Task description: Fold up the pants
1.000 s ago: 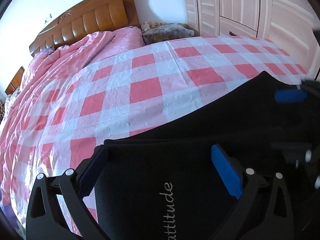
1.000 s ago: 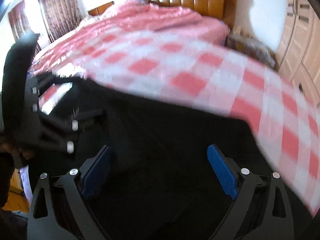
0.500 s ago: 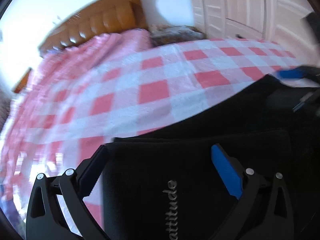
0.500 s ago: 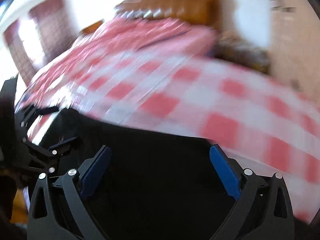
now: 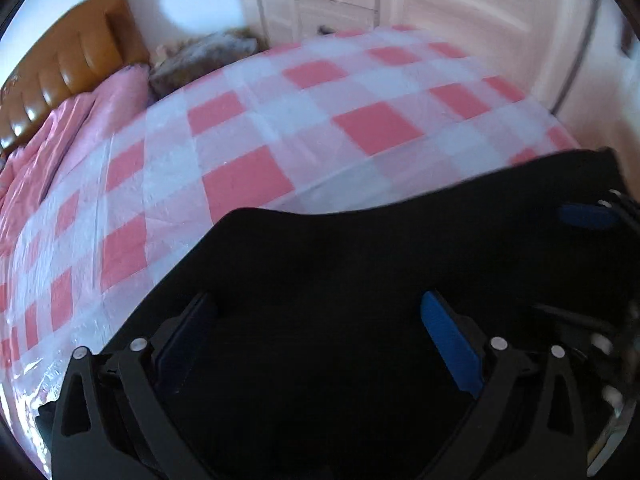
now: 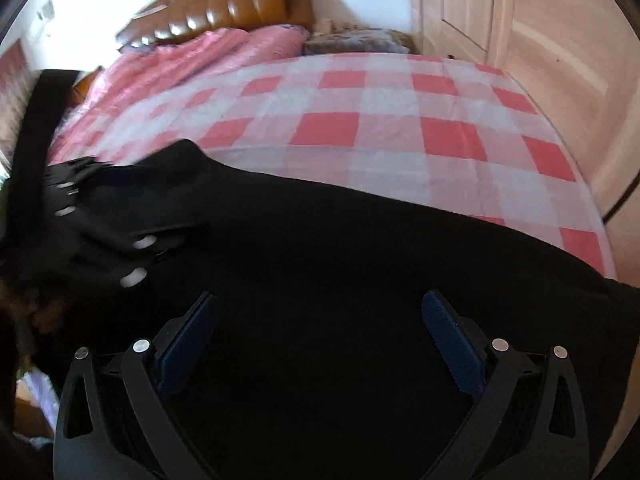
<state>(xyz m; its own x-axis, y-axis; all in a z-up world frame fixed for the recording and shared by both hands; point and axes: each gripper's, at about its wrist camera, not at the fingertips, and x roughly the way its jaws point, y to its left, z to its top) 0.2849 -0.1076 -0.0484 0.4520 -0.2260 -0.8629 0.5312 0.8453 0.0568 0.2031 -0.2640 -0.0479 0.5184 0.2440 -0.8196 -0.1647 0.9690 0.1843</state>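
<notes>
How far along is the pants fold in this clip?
Done: the black pants lie spread across the near edge of the checked bedspread; how many folds are in, I cannot tell. In hand: left gripper and right gripper hover over the cloth with jaws apart, gripping nothing. Left: the pants look wide rather than compact, so probably at least one more fold, then smoothing.

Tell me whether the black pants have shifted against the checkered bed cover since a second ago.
Yes. In the left wrist view the pants now hide their "attitude" lettering, and their near edge reaches farther over the checkered cover toward the headboard.
</notes>
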